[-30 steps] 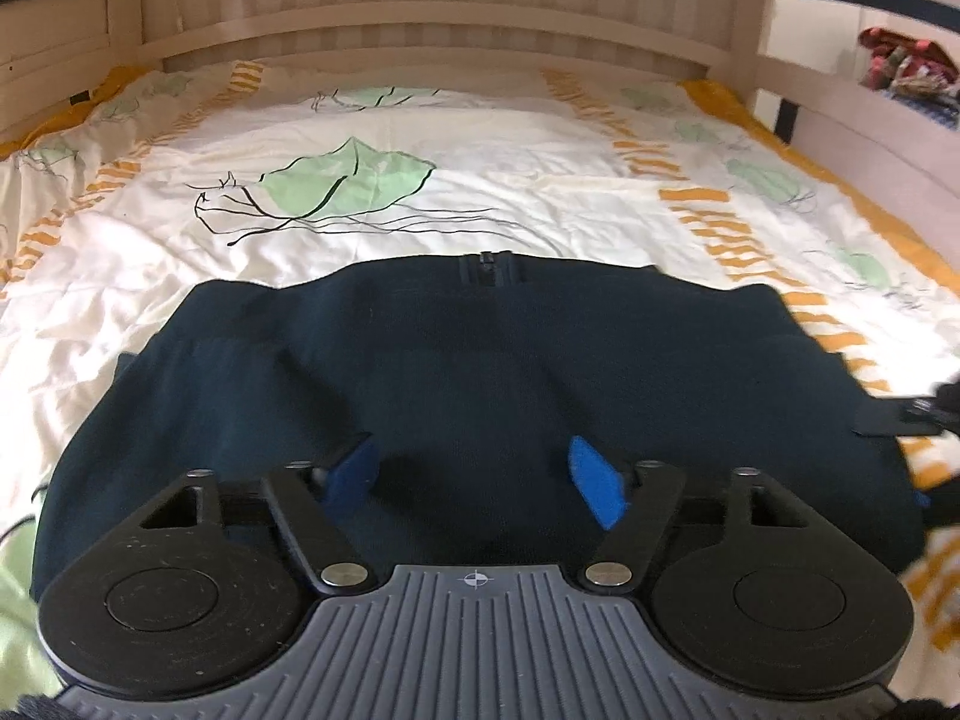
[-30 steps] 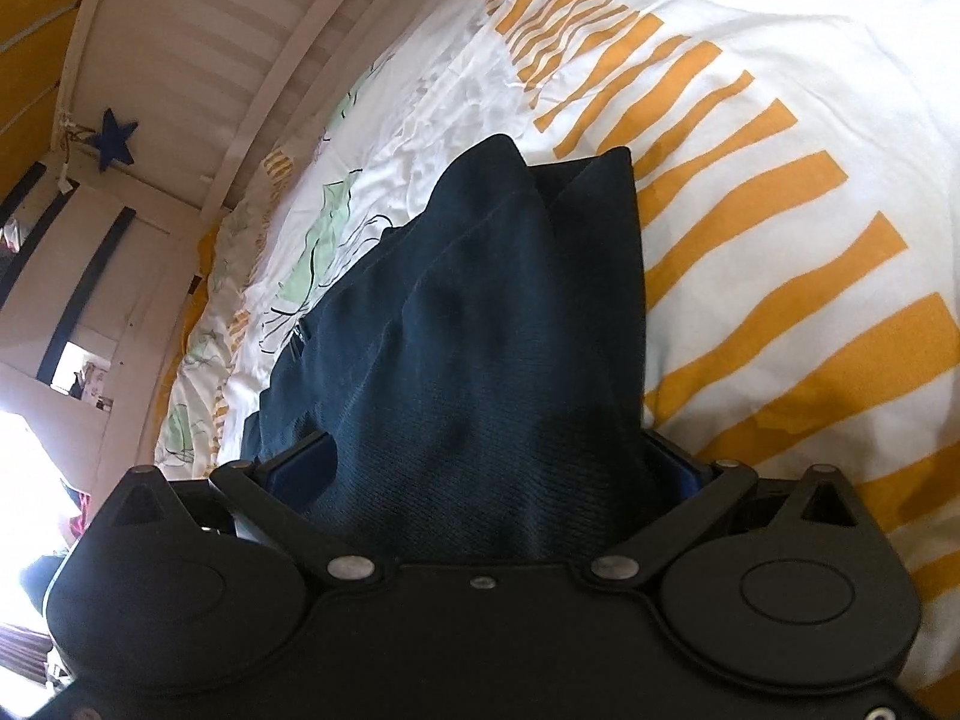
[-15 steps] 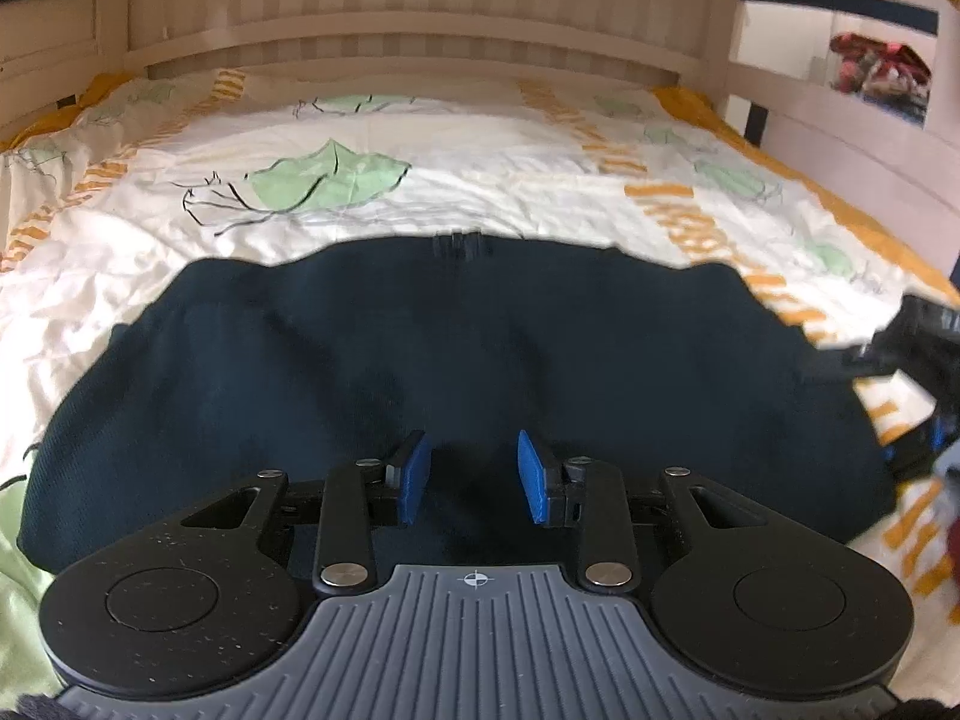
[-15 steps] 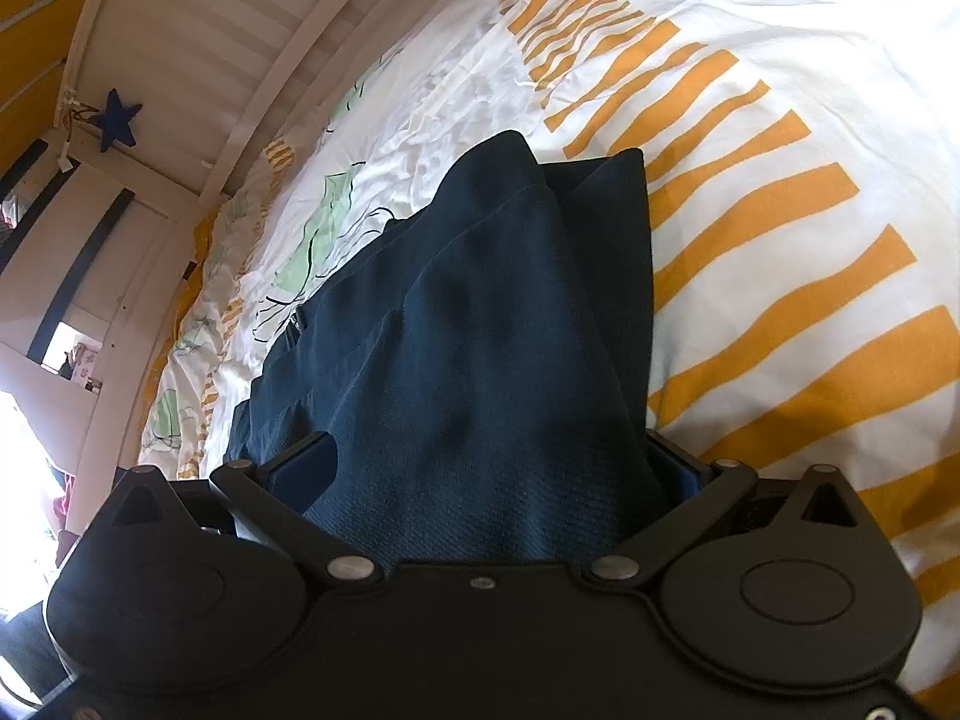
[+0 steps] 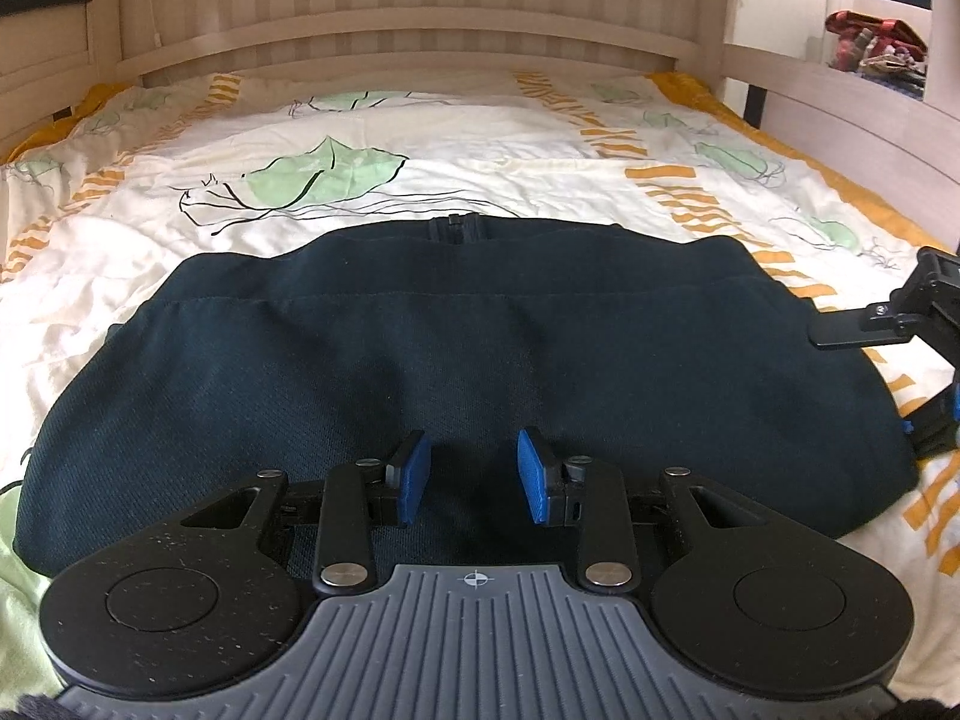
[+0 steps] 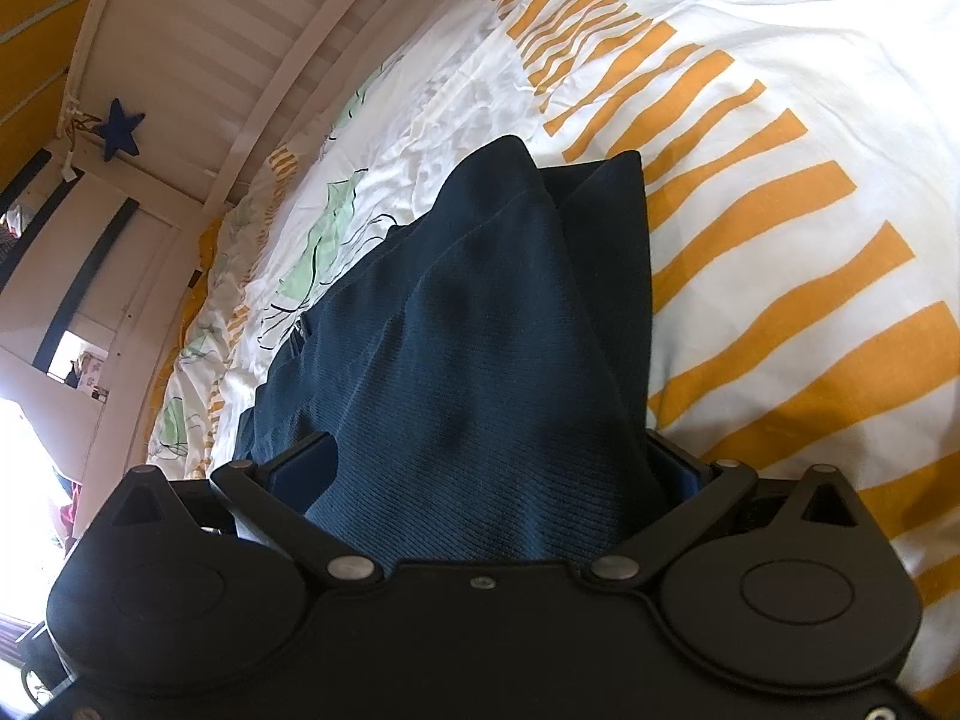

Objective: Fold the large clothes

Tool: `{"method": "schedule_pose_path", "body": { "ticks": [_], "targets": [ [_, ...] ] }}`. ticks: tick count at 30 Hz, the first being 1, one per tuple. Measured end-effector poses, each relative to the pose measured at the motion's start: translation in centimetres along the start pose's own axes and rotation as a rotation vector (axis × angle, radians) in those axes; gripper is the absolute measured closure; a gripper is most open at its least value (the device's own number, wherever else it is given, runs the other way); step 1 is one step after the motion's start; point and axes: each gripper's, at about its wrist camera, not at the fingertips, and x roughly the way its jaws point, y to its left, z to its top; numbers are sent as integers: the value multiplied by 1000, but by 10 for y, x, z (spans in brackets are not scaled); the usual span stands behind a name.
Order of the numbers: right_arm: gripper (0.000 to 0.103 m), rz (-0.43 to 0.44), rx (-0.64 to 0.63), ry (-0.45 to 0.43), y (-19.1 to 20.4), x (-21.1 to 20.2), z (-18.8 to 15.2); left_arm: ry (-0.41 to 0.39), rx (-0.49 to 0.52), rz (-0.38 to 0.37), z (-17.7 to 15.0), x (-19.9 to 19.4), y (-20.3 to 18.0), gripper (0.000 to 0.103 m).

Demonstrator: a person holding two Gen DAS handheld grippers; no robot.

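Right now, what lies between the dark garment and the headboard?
Only bare patterned bedsheet lies between the dark garment and the headboard; the left wrist view shows this.

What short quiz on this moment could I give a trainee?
1. True or false: the right gripper holds nothing.
2. What sits at the middle of the dark garment's far edge, in the left wrist view?
3. The bedcover has stripes that are: A blue, B orange, C red.

Key: 1 false, it grips the dark garment. 2 a zipper. 3 B.
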Motion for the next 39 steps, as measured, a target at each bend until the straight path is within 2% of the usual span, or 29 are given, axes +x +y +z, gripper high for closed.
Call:
{"method": "schedule_pose_path", "body": {
  "ticks": [2, 3, 5, 6, 8, 9, 11, 15, 21, 26, 30, 32, 35, 39],
  "targets": [
    [0, 3, 5, 0, -1, -2, 1, -3, 6, 4, -1, 0, -1, 71],
    [5, -4, 5, -2, -1, -2, 1, -3, 8, 5, -1, 0, -1, 71],
    [30, -40, -9, -17, 2, -6, 0, -3, 5, 3, -1, 0, -1, 71],
    [48, -70, -16, -23, 3, -7, -1, -2, 4, 2, -1, 0, -1, 70],
    [57, -67, -9, -31, 3, -10, -1, 0, 2, 0, -1, 0, -1, 70],
    [68, -59, -5, -40, 4, -12, 0, 1, 2, 0, -1, 0, -1, 70],
    [75, -37, -4, -68, 9, -21, 3, 4, 0, -2, 0, 0, 0, 70],
    [80, 17, -17, -110, 30, -38, 7, 2, -5, -8, -1, 0, 2, 71],
    [81, 102, -143, -108, 101, -44, 17, 1, -52, -42, -2, 1, 13, 71],
    [81, 185, -281, -22, 177, -8, 15, 12, -149, -119, 2, 1, 39, 70],
    [81, 230, -386, 69, 228, 38, 2, 1, -229, -125, -1, -16, 71, 71],
    [81, 242, -432, 110, 247, 61, -8, -22, -256, -89, -5, -33, 85, 71],
    [81, 255, -473, 176, 268, 93, -25, -61, -268, 24, -9, -55, 108, 71],
    [81, 257, -506, 259, 281, 136, -51, -83, -331, 149, -14, -76, 142, 71]
  ]
}}
